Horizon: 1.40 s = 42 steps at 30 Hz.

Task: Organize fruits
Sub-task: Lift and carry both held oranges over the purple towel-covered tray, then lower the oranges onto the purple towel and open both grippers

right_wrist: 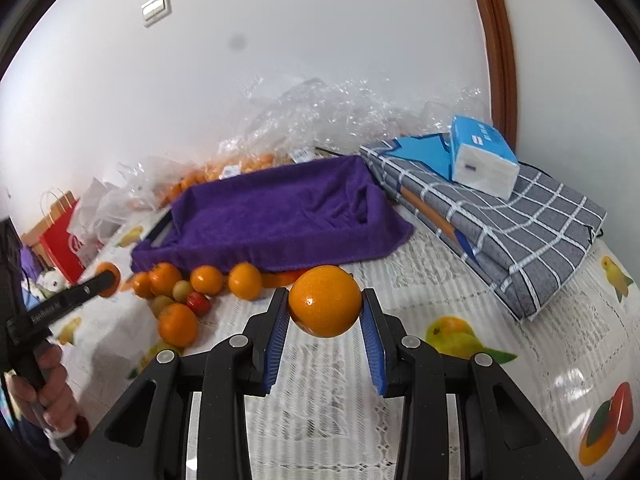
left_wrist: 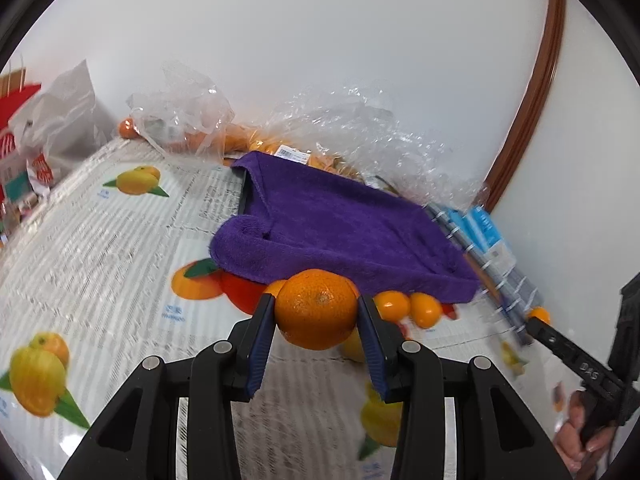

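My left gripper (left_wrist: 317, 312) is shut on an orange (left_wrist: 316, 308), held above the table in front of a purple towel (left_wrist: 340, 224) draped over a tray. My right gripper (right_wrist: 325, 304) is shut on another orange (right_wrist: 325, 300), also held above the table before the purple towel (right_wrist: 272, 216). A loose pile of oranges (right_wrist: 206, 280) with small green and red fruits (right_wrist: 198, 303) lies at the towel's front edge, to the left in the right wrist view. Two oranges (left_wrist: 408, 306) show behind my held orange in the left wrist view.
Clear plastic bags (right_wrist: 320, 104) with more oranges lie against the wall. A grey checked cloth (right_wrist: 516, 216) with a blue tissue pack (right_wrist: 482, 156) lies to the right. A red paper bag (right_wrist: 60, 240) stands at the left. The tablecloth (left_wrist: 100, 240) has a fruit print.
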Each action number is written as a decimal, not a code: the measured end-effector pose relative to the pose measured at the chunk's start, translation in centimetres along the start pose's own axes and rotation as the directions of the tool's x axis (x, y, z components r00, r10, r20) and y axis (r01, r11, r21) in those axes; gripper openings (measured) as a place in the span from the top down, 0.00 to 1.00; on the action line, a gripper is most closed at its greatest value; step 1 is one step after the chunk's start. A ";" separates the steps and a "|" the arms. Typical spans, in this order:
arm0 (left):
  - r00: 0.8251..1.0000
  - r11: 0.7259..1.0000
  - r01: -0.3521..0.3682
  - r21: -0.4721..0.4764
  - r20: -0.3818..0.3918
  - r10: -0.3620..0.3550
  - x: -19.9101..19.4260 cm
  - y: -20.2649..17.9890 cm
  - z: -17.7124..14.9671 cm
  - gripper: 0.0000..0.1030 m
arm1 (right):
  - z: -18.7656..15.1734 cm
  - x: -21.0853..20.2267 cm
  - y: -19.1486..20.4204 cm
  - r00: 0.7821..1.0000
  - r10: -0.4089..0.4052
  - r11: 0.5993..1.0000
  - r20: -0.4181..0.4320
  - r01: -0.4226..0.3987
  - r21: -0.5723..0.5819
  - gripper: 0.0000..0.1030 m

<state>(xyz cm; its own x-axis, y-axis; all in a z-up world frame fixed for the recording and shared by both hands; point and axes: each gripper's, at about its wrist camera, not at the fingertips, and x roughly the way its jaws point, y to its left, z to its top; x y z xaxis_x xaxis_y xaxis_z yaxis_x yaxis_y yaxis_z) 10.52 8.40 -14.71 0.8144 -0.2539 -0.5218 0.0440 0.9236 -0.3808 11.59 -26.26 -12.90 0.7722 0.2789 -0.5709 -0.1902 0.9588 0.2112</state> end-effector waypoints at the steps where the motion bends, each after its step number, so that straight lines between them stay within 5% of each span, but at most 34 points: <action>1: 1.000 1.000 0.016 -0.014 -0.001 -0.016 -0.3 -0.1 0.1 0.62 | 0.3 -0.1 0.2 1.000 -0.003 1.000 0.006 0.003 -0.007 0.66; 16: 0.999 1.000 -0.023 0.013 0.038 0.023 -0.4 -2.6 5.7 0.62 | 6.4 2.2 3.3 0.999 0.022 0.998 0.039 -0.020 -0.059 0.65; 24: 0.996 0.996 -0.077 0.042 0.043 0.076 2.8 -3.7 9.1 0.62 | 9.7 5.0 4.4 0.998 0.018 0.996 0.062 -0.013 -0.086 0.65; 33: 0.995 0.994 -0.102 0.034 -0.014 0.102 9.3 -3.2 11.0 0.62 | 11.6 10.5 4.3 0.999 0.007 0.996 0.034 -0.004 -0.089 0.65; 42: 0.978 0.988 -0.151 0.004 -0.144 0.150 13.8 -0.6 9.2 0.62 | 9.0 16.0 3.5 0.995 -0.043 0.992 -0.089 0.032 -0.122 0.66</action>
<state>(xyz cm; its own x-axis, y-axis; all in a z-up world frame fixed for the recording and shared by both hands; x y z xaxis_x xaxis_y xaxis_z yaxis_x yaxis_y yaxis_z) 27.05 6.94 -14.70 0.7200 -0.1508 -0.6774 -0.0773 0.9526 -0.2942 28.76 -18.93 -14.16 0.7224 0.2411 -0.6481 -0.2379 0.9667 0.0945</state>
